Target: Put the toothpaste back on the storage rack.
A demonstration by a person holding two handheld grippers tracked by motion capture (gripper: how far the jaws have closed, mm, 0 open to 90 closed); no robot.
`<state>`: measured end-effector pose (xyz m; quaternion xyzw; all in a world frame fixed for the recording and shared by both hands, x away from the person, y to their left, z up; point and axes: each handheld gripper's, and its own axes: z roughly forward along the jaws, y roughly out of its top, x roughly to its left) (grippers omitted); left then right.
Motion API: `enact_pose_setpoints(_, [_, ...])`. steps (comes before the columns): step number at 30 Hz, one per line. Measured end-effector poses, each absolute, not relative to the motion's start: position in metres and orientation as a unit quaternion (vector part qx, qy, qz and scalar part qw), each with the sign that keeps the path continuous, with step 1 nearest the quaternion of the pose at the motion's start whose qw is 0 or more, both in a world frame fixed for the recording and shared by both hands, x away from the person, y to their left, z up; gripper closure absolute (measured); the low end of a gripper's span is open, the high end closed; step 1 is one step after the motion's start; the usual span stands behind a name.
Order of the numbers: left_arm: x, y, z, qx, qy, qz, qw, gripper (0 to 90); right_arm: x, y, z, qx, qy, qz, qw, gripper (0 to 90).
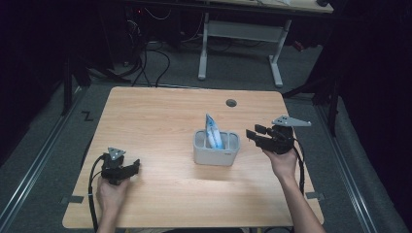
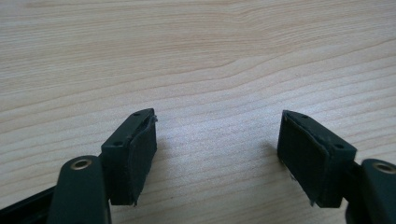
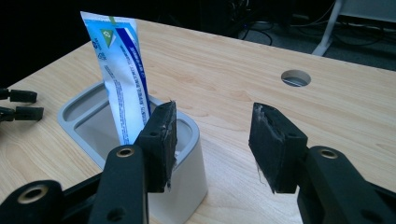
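Toothpaste tube is seen standing in the grey holder (placement apparently done), released by the empty, parted right gripper at its 3 o'clock, while the left gripper is held empty with jaws apart.

Toothpaste tube: lower end hidden inside grey holder; small print too small to read. Holder's near corner hidden behind jaw of right gripper. Left gripper: 2 jaw tips visible at frame's left edge, rest cut off. Holder's far compartments partly hidden behind tube in high view.

Matt pale wood-grain table, smooth grey holder probably plastic, glossy printed tube
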<state>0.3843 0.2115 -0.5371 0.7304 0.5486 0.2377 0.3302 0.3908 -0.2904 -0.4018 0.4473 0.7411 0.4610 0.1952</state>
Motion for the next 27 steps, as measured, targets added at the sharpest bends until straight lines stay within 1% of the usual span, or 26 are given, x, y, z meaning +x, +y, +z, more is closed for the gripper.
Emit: enact_pose_setpoints(27, [0.384,0.211,-0.537,0.731,0.549,0.238,0.329,28.8,0.377,-0.313,-0.412,0.470,0.727,0.460,0.198,51.2])
